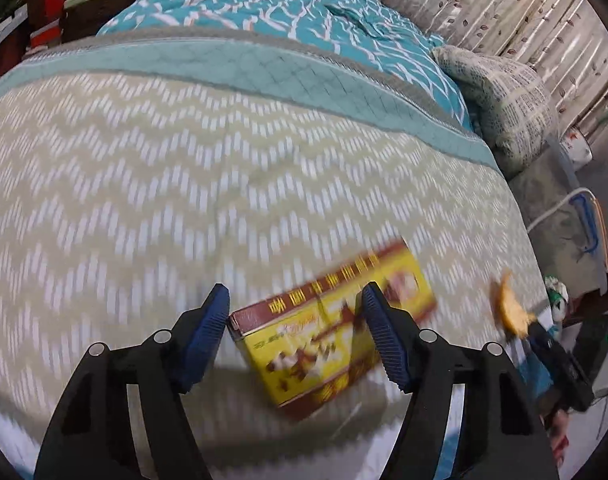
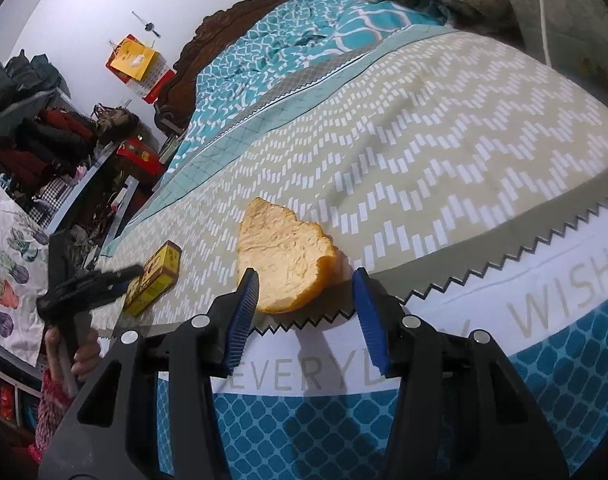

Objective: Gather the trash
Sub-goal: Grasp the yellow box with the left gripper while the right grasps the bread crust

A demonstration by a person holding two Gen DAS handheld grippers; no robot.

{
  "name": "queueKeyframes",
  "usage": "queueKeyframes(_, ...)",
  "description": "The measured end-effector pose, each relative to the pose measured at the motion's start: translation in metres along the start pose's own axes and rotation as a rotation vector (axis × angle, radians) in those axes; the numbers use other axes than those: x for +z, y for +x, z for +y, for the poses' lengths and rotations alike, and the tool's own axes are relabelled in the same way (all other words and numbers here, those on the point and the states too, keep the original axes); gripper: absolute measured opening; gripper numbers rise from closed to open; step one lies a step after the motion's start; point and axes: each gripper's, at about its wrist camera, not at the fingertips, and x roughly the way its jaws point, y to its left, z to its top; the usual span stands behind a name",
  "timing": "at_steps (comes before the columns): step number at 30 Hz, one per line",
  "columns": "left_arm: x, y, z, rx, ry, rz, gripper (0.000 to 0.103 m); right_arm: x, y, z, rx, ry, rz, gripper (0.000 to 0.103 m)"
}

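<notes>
A yellow and maroon cardboard box [image 1: 328,328] lies on the zigzag bedspread [image 1: 184,184]. My left gripper [image 1: 296,320] is open, its blue pads on either side of the box's near end. An orange peel [image 2: 284,260] lies near the bed's front edge. My right gripper [image 2: 306,300] is open, its pads flanking the peel's near side. The box [image 2: 156,280] and the left gripper [image 2: 124,276] also show in the right wrist view. The peel [image 1: 508,308] shows in the left wrist view.
A teal patterned quilt [image 1: 288,12] covers the far half of the bed. A printed pillow [image 1: 504,100] lies at the right by the curtain. Cluttered shelves [image 2: 44,140] stand left of the bed. A white cable [image 1: 556,208] runs beside the bed.
</notes>
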Motion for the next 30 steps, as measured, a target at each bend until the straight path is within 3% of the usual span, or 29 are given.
queueKeyframes(5,-0.04,-0.014,-0.022,-0.036,0.017,0.024,0.067,0.0,-0.002,0.0,0.016,0.004,-0.011,0.052)
queueKeyframes(7,-0.048,-0.023,-0.025,-0.02,0.008,0.002,0.079,0.0,-0.004,-0.002,0.026,0.011,-0.013,0.052)
queueKeyframes(12,-0.043,-0.052,-0.02,0.032,-0.051,-0.098,0.09,0.0,-0.006,-0.007,0.048,0.027,-0.015,0.052)
queueKeyframes(15,-0.036,-0.055,-0.033,0.076,-0.026,-0.123,0.094,-0.001,-0.007,-0.009,0.058,0.039,-0.014,0.052)
queueKeyframes(22,-0.03,-0.021,-0.062,0.224,0.101,-0.093,0.094,-0.001,-0.008,-0.015,0.084,0.07,0.003,0.057)
queueKeyframes(27,-0.035,-0.004,-0.07,0.286,0.156,-0.094,0.094,-0.001,-0.008,-0.015,0.092,0.07,0.004,0.058)
queueKeyframes(29,-0.039,0.002,-0.073,0.303,0.187,-0.095,0.091,-0.001,-0.008,-0.014,0.091,0.066,0.007,0.058)
queueKeyframes(30,-0.04,0.005,-0.074,0.311,0.202,-0.092,0.081,-0.001,-0.008,-0.014,0.089,0.064,0.009,0.058)
